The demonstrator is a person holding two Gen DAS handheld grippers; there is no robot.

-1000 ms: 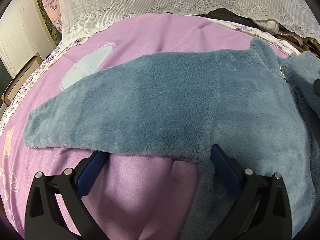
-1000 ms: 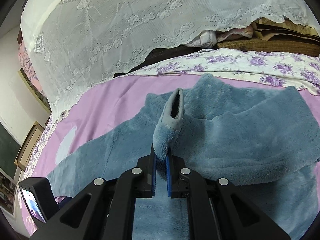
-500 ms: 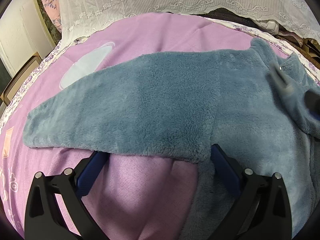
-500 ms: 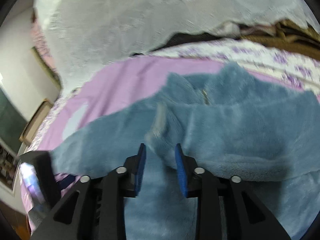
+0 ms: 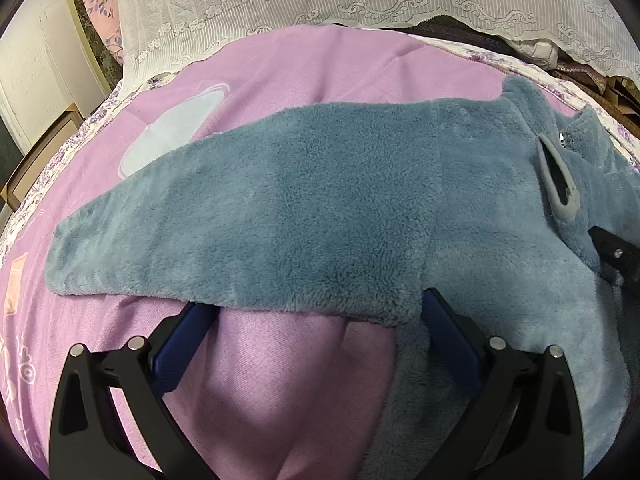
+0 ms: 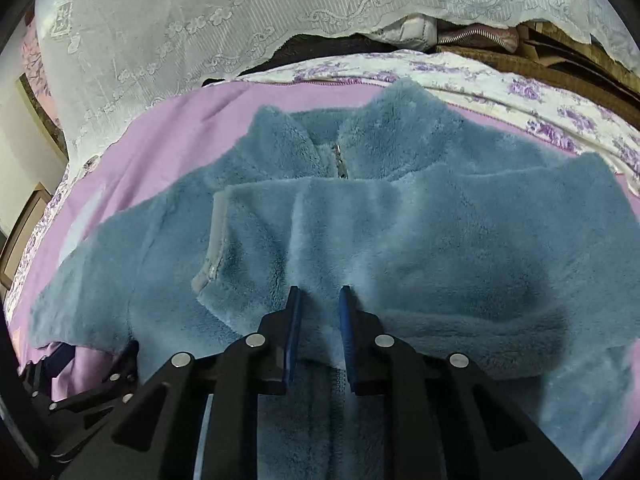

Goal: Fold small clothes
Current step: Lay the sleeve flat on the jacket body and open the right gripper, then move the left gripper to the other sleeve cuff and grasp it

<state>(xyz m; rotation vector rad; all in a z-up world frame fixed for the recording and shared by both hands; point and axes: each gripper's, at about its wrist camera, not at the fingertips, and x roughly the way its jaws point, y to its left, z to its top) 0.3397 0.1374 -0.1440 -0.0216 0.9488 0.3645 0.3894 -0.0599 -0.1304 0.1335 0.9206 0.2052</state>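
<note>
A small blue-grey fleece jacket (image 5: 320, 208) lies flat on a pink blanket (image 5: 280, 64). Its left sleeve stretches out toward the left. Its right sleeve (image 6: 360, 232) is folded across the chest, and the cuff (image 6: 216, 240) lies near the zip (image 6: 340, 160). My left gripper (image 5: 316, 312) is open and empty, low at the lower edge of the left sleeve. My right gripper (image 6: 319, 300) is open a little, with the folded sleeve's lower edge just in front of the fingertips; its black body shows in the left wrist view (image 5: 616, 256).
A white lace cover (image 6: 200, 24) drapes the pile at the back. A floral sheet (image 6: 520, 92) edges the blanket on the right. A wooden frame (image 5: 40, 152) stands at the left beside the bed.
My right gripper let go of the right sleeve's cuff, which dropped flat across the chest. The gripper opened and pulled back low. My left gripper has not moved.
</note>
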